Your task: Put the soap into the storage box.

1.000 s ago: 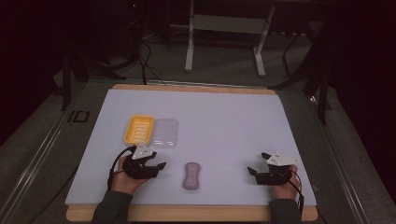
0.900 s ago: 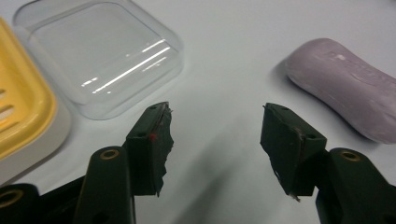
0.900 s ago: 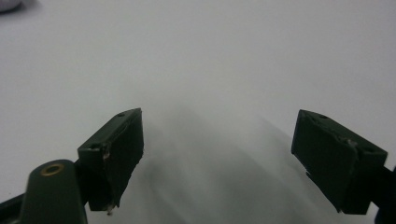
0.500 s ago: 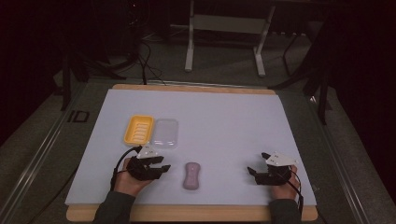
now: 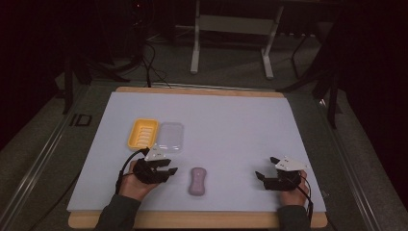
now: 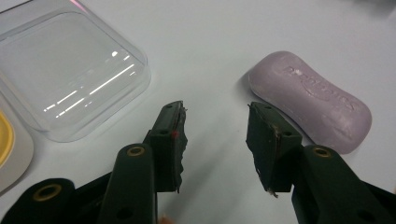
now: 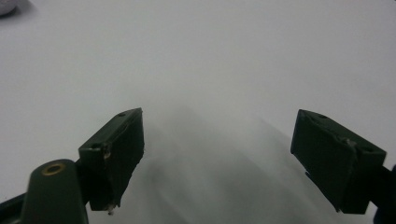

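1. Soap bar (image 5: 197,181) lies flat on the table (image 5: 226,120) near the front edge, between our two grippers; judged target.
2. Far left: yellow tray (image 5: 142,133), with the clear lid (image 5: 171,136) touching its right side.
3. Left gripper (image 5: 166,172): fingers (image 6: 170,135) moderately open, empty, the soap just right of them. Swing right, straddle the bar across its narrow waist, close square.
4. Right gripper (image 5: 260,177): fingers (image 7: 114,149) wide open, empty, over bare table.
5. Versus a second ago: left gripper edged slightly toward the soap; the rest unmoved.
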The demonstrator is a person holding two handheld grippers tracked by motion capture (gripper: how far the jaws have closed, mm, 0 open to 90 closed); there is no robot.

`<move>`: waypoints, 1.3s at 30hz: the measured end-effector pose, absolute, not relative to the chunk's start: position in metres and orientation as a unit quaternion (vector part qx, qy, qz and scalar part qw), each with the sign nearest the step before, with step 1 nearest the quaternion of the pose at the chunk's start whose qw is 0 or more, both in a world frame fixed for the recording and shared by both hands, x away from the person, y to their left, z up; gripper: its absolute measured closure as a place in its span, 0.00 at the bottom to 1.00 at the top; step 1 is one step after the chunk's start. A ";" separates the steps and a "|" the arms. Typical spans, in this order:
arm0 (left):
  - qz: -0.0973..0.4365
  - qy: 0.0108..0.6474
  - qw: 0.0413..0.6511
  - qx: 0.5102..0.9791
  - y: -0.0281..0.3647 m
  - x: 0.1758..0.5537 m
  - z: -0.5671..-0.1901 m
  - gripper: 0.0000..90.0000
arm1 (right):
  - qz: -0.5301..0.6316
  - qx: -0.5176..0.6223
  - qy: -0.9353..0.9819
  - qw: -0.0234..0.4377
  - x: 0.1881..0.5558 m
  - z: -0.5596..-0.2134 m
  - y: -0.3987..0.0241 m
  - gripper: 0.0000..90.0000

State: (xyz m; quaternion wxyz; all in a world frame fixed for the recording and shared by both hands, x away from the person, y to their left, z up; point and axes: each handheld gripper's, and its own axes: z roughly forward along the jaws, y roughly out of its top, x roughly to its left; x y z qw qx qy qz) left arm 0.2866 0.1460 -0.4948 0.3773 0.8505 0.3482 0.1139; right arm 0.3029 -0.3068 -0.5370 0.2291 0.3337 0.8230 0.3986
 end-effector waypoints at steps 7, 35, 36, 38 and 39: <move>0.115 0.344 0.379 0.851 0.144 0.287 -0.494 0.62 | 0.400 0.332 0.822 0.233 0.302 -0.537 -0.307 0.23; 0.089 0.312 0.364 0.873 0.121 0.289 -0.502 0.80 | 0.402 0.331 0.820 0.239 0.301 -0.537 -0.307 0.22; 0.086 0.310 0.362 0.875 0.119 0.289 -0.502 0.84 | 0.402 0.331 0.820 0.240 0.301 -0.537 -0.307 0.22; 0.086 0.307 0.358 0.878 0.117 0.290 -0.503 0.88 | 0.401 0.331 0.820 0.240 0.301 -0.537 -0.307 0.22; 0.085 0.307 0.357 0.878 0.116 0.290 -0.503 0.93 | 0.401 0.330 0.820 0.241 0.301 -0.537 -0.306 0.22</move>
